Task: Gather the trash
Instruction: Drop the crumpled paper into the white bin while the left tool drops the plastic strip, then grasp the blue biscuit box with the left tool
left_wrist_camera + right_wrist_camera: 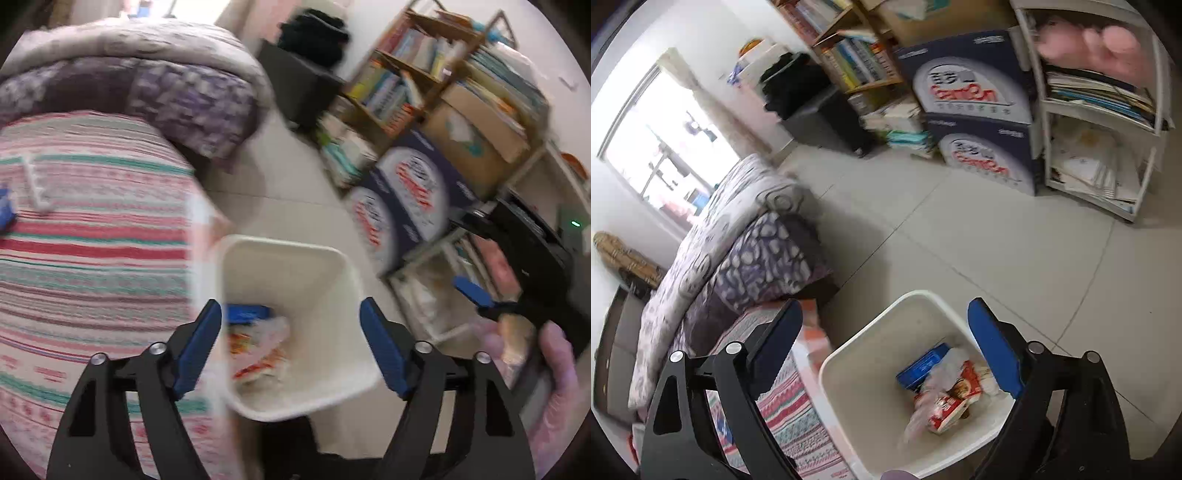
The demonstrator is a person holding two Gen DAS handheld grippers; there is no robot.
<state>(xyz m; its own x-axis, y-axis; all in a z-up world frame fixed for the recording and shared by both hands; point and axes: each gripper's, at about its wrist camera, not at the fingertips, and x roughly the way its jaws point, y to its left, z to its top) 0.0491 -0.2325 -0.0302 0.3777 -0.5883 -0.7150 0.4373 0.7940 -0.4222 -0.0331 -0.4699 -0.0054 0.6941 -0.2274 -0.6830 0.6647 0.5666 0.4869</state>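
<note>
A white trash bin point(332, 266) stands on the floor beside the bed; it also shows in the right wrist view point(857, 354). Inside lie a blue packet point(245, 313) point(923, 363), red-and-white wrappers point(255, 363) point(947, 404) and clear plastic. My left gripper point(291, 343) is open and empty above the bin. My right gripper point(886, 347) is open and empty, also above the bin. The right gripper shows at the right edge of the left wrist view point(480, 295), held by a gloved hand.
A bed with a striped sheet point(92, 240) and a purple quilt point(166, 96) lies to the left. A white comb-like piece point(35, 184) and a blue item point(5, 210) lie on the sheet. Bookshelves point(424, 74), stacked dark boxes point(975, 110) and a white rack point(1100, 147) line the far wall.
</note>
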